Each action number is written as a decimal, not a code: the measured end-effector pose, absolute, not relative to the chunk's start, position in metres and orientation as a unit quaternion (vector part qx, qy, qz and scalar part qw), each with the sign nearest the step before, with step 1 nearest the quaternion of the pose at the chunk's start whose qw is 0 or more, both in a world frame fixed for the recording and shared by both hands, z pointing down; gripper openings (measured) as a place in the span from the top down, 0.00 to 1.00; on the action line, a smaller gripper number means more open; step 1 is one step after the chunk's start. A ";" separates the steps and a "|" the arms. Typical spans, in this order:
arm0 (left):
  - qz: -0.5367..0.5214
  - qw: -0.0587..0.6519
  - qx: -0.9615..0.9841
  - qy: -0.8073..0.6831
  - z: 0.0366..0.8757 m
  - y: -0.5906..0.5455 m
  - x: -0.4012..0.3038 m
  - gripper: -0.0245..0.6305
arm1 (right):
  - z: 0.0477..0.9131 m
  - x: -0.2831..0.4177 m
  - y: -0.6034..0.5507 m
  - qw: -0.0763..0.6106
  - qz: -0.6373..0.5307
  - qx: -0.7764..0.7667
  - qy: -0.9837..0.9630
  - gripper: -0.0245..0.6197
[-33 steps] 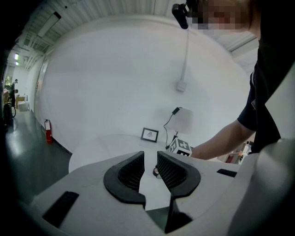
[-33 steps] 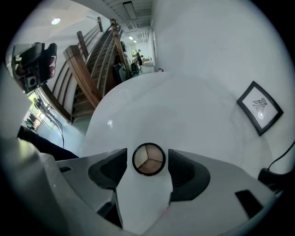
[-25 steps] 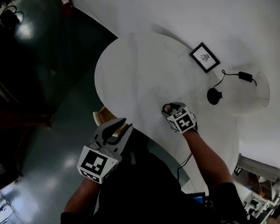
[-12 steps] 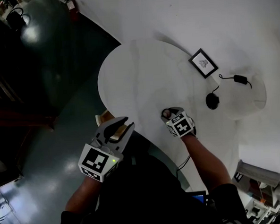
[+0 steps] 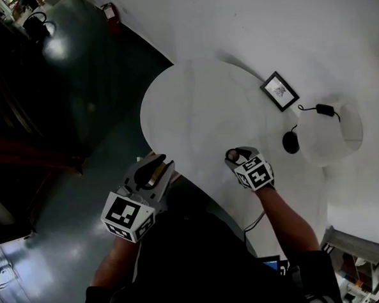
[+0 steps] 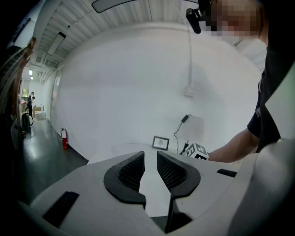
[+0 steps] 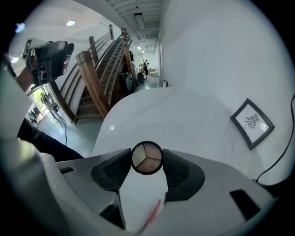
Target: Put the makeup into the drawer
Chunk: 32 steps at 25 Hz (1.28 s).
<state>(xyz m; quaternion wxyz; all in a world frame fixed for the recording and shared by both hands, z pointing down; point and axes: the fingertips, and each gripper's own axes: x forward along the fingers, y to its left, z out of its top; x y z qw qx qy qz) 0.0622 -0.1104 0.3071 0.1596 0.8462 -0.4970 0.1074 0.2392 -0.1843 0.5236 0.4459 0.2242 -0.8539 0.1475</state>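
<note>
A round black makeup compact with three beige shades sits between the tips of my right gripper, whose pads press on both its sides. In the head view that right gripper holds the compact just above the near part of the round white table. My left gripper hovers at the table's near-left edge, open, with nothing between its jaws. The left gripper view shows the left gripper with a narrow empty gap. A tan wooden piece shows under its fingers; I cannot tell what it is.
A black-framed picture lies at the table's far right. Beyond it are a black round object, a cable with an adapter and a white round stand. Dark floor lies to the left, with a wooden staircase nearby.
Both grippers have risen slightly; the right one still carries the compact over the table. The left jaws keep the same gap.
</note>
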 end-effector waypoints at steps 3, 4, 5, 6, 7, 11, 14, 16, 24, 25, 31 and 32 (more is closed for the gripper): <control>0.104 0.156 0.846 -0.498 0.305 -0.106 0.064 0.82 | 0.514 0.234 -0.182 0.442 0.138 0.217 -0.859 0.62; 0.104 0.154 0.846 -0.499 0.304 -0.105 0.063 0.82 | 0.512 0.230 -0.181 0.441 0.138 0.215 -0.861 0.62; 0.104 0.151 0.846 -0.501 0.303 -0.103 0.061 0.82 | 0.509 0.225 -0.180 0.439 0.138 0.213 -0.862 0.62; 0.104 0.148 0.845 -0.503 0.303 -0.102 0.057 0.82 | 0.507 0.220 -0.178 0.439 0.136 0.210 -0.863 0.62; 0.104 0.147 0.844 -0.506 0.303 -0.100 0.051 0.82 | 0.504 0.214 -0.175 0.440 0.133 0.208 -0.863 0.62; 0.096 0.149 0.843 -0.507 0.306 -0.088 0.023 0.83 | 0.494 0.183 -0.167 0.443 0.120 0.208 -0.864 0.62; 0.095 0.142 0.845 -0.507 0.306 -0.080 -0.005 0.83 | 0.488 0.152 -0.158 0.440 0.116 0.207 -0.866 0.62; 0.098 0.134 0.846 -0.507 0.306 -0.071 -0.026 0.84 | 0.485 0.128 -0.148 0.441 0.111 0.200 -0.868 0.62; 0.095 0.135 0.854 -0.493 0.312 -0.036 -0.099 0.84 | 0.481 0.031 -0.109 0.429 0.115 0.188 -0.876 0.62; 0.095 0.135 0.856 -0.490 0.313 -0.032 -0.106 0.84 | 0.481 0.022 -0.105 0.427 0.118 0.189 -0.876 0.62; 0.095 0.146 0.862 -0.476 0.325 -0.013 -0.142 0.84 | 0.482 -0.023 -0.076 0.416 0.133 0.189 -0.880 0.62; 0.095 0.149 0.862 -0.474 0.328 -0.012 -0.145 0.84 | 0.483 -0.029 -0.073 0.415 0.134 0.187 -0.880 0.62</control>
